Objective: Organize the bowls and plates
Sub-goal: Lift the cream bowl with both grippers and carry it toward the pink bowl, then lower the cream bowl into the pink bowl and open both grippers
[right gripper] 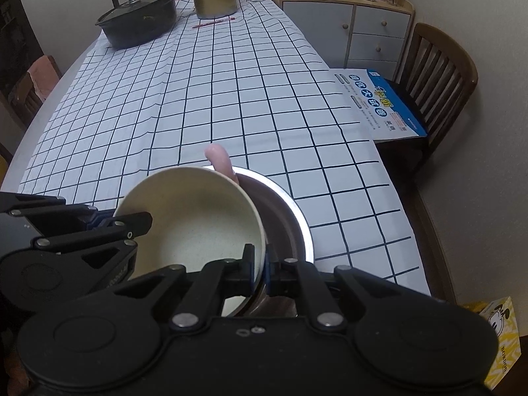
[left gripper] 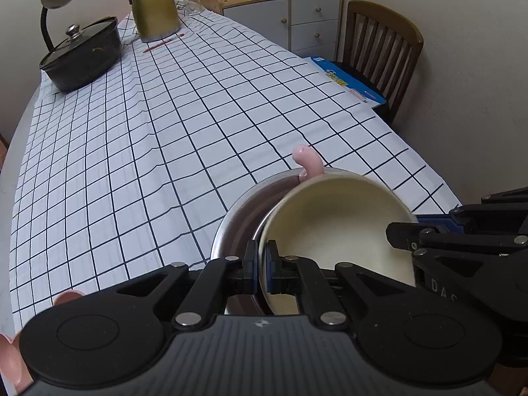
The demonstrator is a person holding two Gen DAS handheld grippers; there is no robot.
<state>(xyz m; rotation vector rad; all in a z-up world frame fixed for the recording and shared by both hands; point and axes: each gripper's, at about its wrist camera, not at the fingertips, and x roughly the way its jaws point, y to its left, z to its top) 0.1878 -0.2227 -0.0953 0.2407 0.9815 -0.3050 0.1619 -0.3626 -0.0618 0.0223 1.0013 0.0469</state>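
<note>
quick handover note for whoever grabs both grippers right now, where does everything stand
Left gripper: shut on the near rim of the cream bowl.
Right gripper: shut on the same bowl's rim, at the opposite side.
The cream bowl is tilted, sitting partly inside the metal bowl on the checked tablecloth. A pink handle sticks up behind them.
Done: cream bowl brought into the metal bowl.
Left: probably settle it flat, then release both grippers. Pink dishes wait at the near left edge.
</note>
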